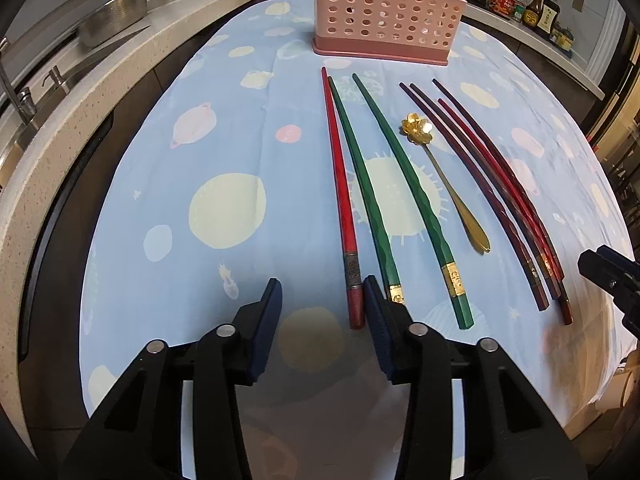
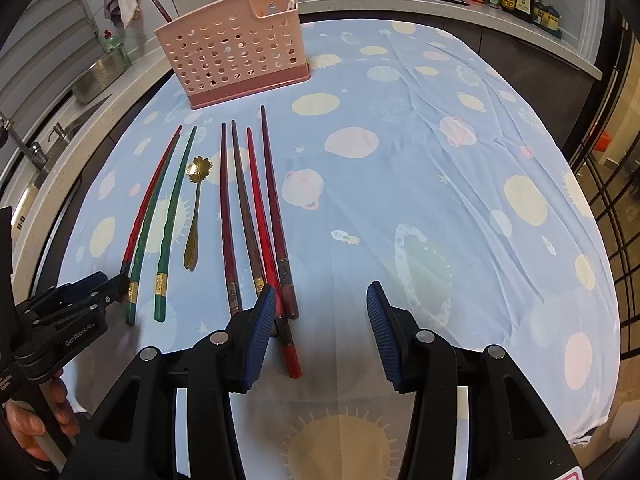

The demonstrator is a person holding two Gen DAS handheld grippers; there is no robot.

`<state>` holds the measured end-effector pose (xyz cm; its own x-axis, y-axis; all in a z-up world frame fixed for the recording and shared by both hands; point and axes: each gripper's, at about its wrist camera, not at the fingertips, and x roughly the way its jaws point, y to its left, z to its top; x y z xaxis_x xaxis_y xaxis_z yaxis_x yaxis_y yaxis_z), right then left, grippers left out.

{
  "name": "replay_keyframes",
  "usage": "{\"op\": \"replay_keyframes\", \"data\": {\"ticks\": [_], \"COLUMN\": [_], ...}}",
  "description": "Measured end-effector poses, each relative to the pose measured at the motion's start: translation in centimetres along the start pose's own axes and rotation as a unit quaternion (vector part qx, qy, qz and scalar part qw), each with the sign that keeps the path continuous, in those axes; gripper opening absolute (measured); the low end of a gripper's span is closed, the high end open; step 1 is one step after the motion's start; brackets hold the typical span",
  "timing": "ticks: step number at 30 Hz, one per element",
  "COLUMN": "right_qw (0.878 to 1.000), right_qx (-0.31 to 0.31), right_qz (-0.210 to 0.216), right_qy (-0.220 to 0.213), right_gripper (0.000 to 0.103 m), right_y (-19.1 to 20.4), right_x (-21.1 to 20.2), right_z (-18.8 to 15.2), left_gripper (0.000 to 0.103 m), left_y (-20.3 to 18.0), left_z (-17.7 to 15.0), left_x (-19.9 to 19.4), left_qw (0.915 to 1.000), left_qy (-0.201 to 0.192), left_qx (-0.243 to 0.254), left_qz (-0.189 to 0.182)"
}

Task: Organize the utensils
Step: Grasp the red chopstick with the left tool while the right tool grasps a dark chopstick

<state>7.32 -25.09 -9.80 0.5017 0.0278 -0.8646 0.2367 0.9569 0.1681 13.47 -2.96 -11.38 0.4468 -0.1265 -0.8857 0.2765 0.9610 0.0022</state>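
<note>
A pink perforated utensil holder (image 1: 384, 12) (image 2: 234, 56) stands at the far side of the table. In front of it lie a red chopstick (image 1: 340, 184), two green chopsticks (image 1: 404, 184) (image 2: 170, 224), a gold flower-ended spoon (image 1: 444, 184) (image 2: 195, 216) and several dark red and brown chopsticks (image 1: 500, 196) (image 2: 256, 216). My left gripper (image 1: 322, 292) is open, empty, low by the near ends of the red and green chopsticks. My right gripper (image 2: 320, 298) is open and empty; its left finger (image 2: 260, 328) is beside the near ends of the dark chopsticks.
The table carries a blue planet-print cloth (image 2: 420, 184). A counter with sink and metal pot (image 1: 116, 20) runs along the left. Sauce bottles (image 1: 536, 8) stand at the back right by a stove. The right gripper shows at the left wrist view's right edge (image 1: 612, 276).
</note>
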Motion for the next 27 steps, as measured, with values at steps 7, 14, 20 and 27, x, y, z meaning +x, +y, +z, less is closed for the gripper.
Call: {"op": "replay_keyframes", "data": {"ticks": [7, 14, 20, 27], "right_qw": [1.0, 1.0, 0.999, 0.999], "right_qx": [-0.012, -0.016, -0.03, -0.036], "right_qz": [0.01, 0.008, 0.001, 0.005], "right_qy": [0.013, 0.017, 0.024, 0.02], "right_gripper": [0.026, 0.018, 0.017, 0.008], "right_y": [0.9, 1.0, 1.5, 1.5], "right_x": [1.6, 2.6, 3.3, 2.9], "right_z": [0.2, 0.6, 0.5, 0.1], "left_gripper": [0.023, 0.023, 0.023, 0.009], "left_y": [0.3, 0.2, 0.2, 0.4], "left_z": [0.0, 0.0, 0.0, -0.1], "left_x": [-0.1, -0.1, -0.1, -0.3], "left_qw": [1.0, 1.0, 1.0, 0.9999], "left_qy": [-0.001, -0.002, -0.003, -0.002], "left_qx": [0.0, 0.002, 0.001, -0.001], "left_qz": [-0.001, -0.001, -0.004, -0.014]}}
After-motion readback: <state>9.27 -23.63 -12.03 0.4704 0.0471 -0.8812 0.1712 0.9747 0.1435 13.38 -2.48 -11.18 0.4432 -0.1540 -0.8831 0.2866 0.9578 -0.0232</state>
